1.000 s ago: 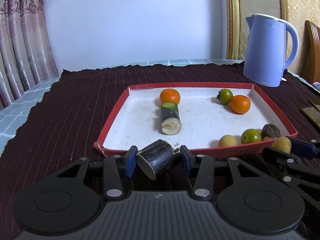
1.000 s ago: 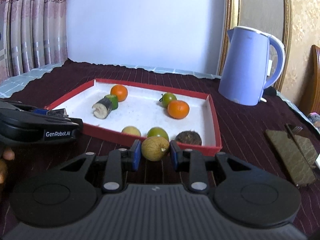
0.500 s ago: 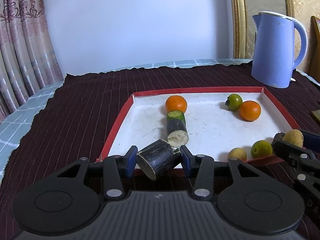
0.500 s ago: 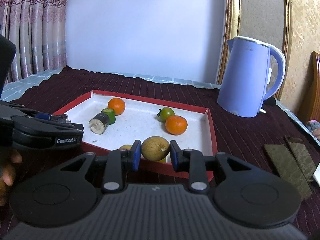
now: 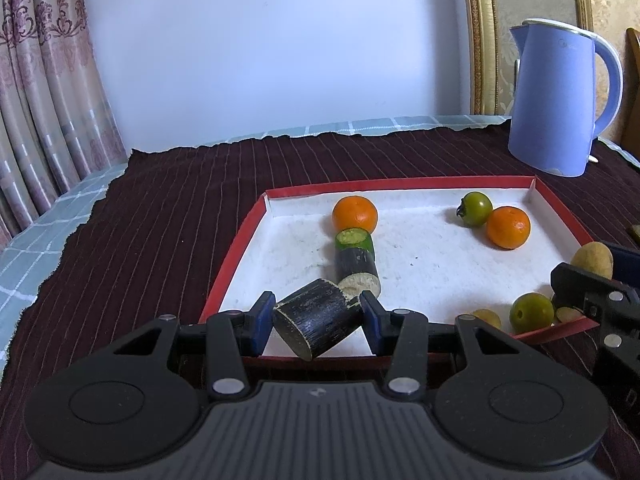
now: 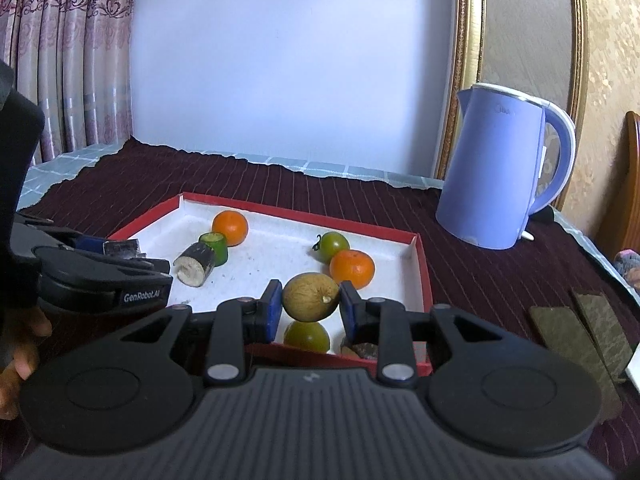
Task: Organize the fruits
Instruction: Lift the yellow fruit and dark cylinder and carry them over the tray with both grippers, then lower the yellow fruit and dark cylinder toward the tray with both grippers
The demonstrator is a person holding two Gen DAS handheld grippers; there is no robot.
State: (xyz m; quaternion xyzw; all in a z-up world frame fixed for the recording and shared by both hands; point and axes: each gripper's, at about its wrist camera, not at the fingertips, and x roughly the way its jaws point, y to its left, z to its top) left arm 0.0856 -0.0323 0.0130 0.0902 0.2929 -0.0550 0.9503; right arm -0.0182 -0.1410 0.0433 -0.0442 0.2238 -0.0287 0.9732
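Item 1: your left gripper [image 5: 316,320], clamped on a dark cane piece [image 5: 316,324], has advanced over the tray's [image 5: 236,264] near edge. Item 2: your right gripper [image 6: 308,308], clamped on a tan fruit [image 6: 310,296], likewise. Both ready to set down.

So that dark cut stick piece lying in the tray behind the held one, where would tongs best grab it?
Across the middle of the dark cut stick piece, one pad on each long curved side, coming down from above. It lies flat, pale cut end facing the camera, a green cut piece touching its far end, so the ends are poor holds. The sides look clear.
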